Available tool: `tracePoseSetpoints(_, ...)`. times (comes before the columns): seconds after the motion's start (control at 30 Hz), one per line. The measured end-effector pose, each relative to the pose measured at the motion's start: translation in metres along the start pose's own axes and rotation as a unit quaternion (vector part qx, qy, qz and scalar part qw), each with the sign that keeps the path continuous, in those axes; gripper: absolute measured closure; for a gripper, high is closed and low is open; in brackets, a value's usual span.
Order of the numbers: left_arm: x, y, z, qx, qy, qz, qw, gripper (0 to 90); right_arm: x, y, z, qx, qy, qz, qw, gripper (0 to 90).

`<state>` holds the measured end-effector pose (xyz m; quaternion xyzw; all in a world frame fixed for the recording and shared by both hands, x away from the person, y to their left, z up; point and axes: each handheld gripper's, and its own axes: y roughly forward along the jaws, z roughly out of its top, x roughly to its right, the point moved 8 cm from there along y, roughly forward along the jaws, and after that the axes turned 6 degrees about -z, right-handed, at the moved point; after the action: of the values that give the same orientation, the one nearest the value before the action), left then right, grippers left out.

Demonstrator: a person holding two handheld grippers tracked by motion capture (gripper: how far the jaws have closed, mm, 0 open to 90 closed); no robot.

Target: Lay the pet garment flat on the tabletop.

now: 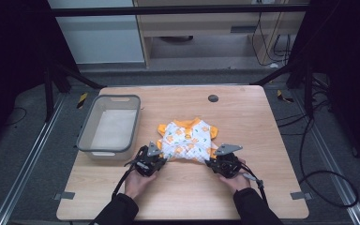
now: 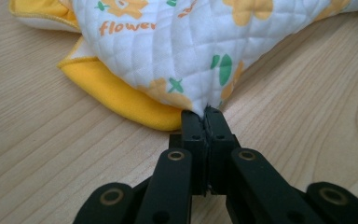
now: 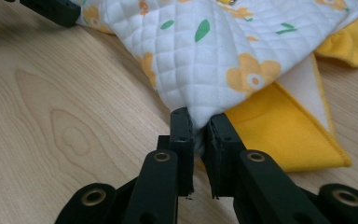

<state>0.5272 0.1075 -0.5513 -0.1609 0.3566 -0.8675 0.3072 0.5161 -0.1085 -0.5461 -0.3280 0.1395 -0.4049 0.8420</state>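
A small quilted garment (image 1: 187,139) lies near the middle of the wooden table (image 1: 243,117), a little toward the person's side. The cloth is white and soft, stitched in a diamond pattern, printed with orange flowers, green leaves and the word "flower". Its cuffs and collar are plain orange-yellow, smooth, with a neat hem; one cuff (image 2: 121,100) fans out flat on the wood just beside the left jaws.

The left gripper (image 2: 206,112) has its black jaws pressed tight together on a pulled-up corner of the white quilting, the cloth rising in a taut peak from the tips. The right gripper (image 3: 199,122) pinches the opposite near corner, a thick fold wedged between its jaws so a narrow gap remains. In the high view both grippers sit at the garment's near edge, left gripper (image 1: 155,157) and right gripper (image 1: 218,159), each in a hand with a dark sleeve.

To the left stands a grey plastic basket (image 1: 90,123), rectangular with rounded corners, close to the garment but not touching. A dark round grommet (image 1: 213,98) sits in the table farther back. Black cables (image 1: 318,173) loop on the floor at the right. Nothing lies between the garment and the basket.
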Motion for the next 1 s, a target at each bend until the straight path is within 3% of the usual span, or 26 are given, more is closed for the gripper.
tracePoseSetpoints(0.23,0.011,-0.033,0.009,0.036,-0.014,-0.032,0.9987,88.9,-0.002,-0.024,0.007,0.031,0.007,0.022,0.9992,81.7)
tracePoseSetpoints(0.47,0.045,-0.088,0.015,0.075,0.018,-0.065,0.9949,88.8,-0.021,-0.078,0.014,0.073,0.017,0.080,0.9940,81.6)
tracePoseSetpoints(0.57,0.045,-0.096,0.024,0.082,0.024,-0.061,0.9945,88.8,-0.026,-0.092,0.021,0.081,0.018,0.100,0.9916,81.3)
tracePoseSetpoints(0.63,0.034,-0.088,0.031,0.077,0.006,-0.060,0.9952,88.7,-0.021,-0.088,0.029,0.065,0.034,0.096,0.9926,81.0)
tracePoseSetpoints(0.7,0.020,-0.076,0.037,0.070,-0.018,-0.054,0.9960,88.7,-0.008,-0.074,0.039,0.045,0.060,0.077,0.9942,79.5)
tracePoseSetpoints(0.73,0.012,-0.067,0.039,0.065,-0.029,-0.045,0.9964,88.5,-0.001,-0.064,0.043,0.037,0.073,0.059,0.9949,77.3)
tracePoseSetpoints(0.8,-0.003,-0.049,0.040,0.054,-0.046,-0.024,0.9972,88.1,0.015,-0.042,0.048,0.036,0.073,0.007,0.9967,73.9)
tracePoseSetpoints(0.87,-0.015,-0.031,0.036,0.039,-0.056,-0.006,0.9977,87.4,0.027,-0.014,0.042,0.020,0.078,-0.021,0.9965,74.0)
tracePoseSetpoints(0.93,-0.021,-0.019,0.030,0.031,-0.066,0.000,0.9974,85.8,0.031,0.003,0.033,0.009,0.086,-0.032,0.9957,74.1)
tracePoseSetpoints(0.97,-0.024,-0.015,0.028,0.033,-0.072,0.007,0.9968,83.4,0.030,0.007,0.030,0.005,0.088,-0.033,0.9956,73.8)
tracePoseSetpoints(1.0,-0.025,-0.014,0.027,0.032,-0.072,0.014,0.9968,75.2,0.030,0.011,0.028,0.006,0.086,-0.035,0.9957,72.8)
